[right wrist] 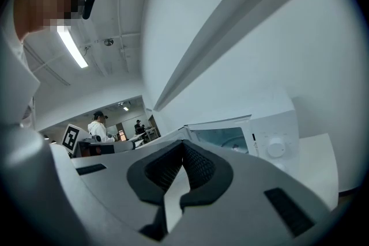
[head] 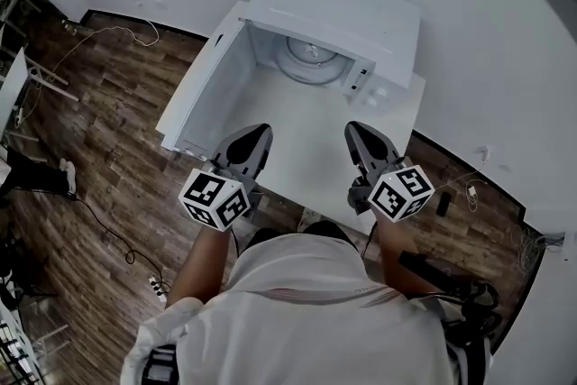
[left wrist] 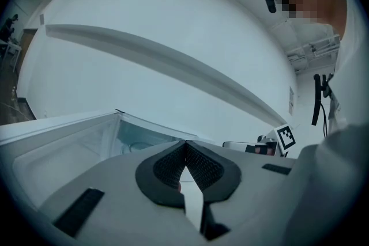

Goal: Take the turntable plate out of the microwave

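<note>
A white microwave (head: 343, 13) stands on a white table (head: 311, 144), its door (head: 203, 81) swung open to the left. Inside its cavity lies the round glass turntable plate (head: 311, 60). My left gripper (head: 255, 138) hovers over the table's near left part, shut and empty. My right gripper (head: 356, 132) is beside it on the right, also shut with nothing in it. Both point toward the microwave, well short of it. In the right gripper view the microwave (right wrist: 262, 135) shows ahead with its knobs (right wrist: 275, 148). The left gripper view shows the open door (left wrist: 57, 141) ahead of the tips (left wrist: 185, 142).
Wood floor (head: 99, 149) surrounds the table, with cables (head: 108, 36) and a power strip (head: 158, 288) on it. A white wall runs behind the microwave. A black object (head: 442, 204) lies on the floor at the right. People stand far off in the right gripper view.
</note>
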`<state>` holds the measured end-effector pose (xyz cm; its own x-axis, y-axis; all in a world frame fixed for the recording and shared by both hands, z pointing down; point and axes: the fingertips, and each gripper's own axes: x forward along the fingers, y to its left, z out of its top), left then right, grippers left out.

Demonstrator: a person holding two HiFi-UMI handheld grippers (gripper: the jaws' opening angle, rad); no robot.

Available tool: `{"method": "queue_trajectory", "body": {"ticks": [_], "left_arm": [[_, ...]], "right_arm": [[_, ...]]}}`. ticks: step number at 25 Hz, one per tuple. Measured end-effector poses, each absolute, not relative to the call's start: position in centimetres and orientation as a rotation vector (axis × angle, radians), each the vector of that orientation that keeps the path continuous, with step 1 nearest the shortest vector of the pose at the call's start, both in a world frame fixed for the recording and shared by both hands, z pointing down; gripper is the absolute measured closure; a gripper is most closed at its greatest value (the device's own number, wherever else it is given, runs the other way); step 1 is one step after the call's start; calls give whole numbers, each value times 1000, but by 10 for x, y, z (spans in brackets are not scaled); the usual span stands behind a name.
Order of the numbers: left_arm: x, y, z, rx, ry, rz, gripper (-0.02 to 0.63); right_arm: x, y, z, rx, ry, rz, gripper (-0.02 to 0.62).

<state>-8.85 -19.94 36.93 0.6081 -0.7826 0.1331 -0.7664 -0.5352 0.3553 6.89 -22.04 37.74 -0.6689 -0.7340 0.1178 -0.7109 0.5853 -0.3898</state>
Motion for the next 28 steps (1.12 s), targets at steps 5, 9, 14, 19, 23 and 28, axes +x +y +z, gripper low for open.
{"method": "queue_trajectory", "body": {"ticks": [5,9,14,19,23,28], "left_arm": [[-64,-235,378,2414,-1249,-38,595],[-56,-258,394,2348,-1228,-62,595],[-55,-290,436,2245,-1197,-118,595],[-61,-323,487,2125,-1111,-144,595],[-62,-350,534,1928,-975,-227,575],[-55,-406,594,1754,-878,-290,504]], "right_arm": [[88,-257,395,-1197,2725,-703,592],[82,-269,415,-1148,2723,-808,592],[68,-284,452,-1136,2617,-998,592],[52,-309,504,-1145,2367,-1244,592],[46,-338,541,-1118,2119,-1418,591],[35,-397,599,-1116,1946,-1578,515]]}}
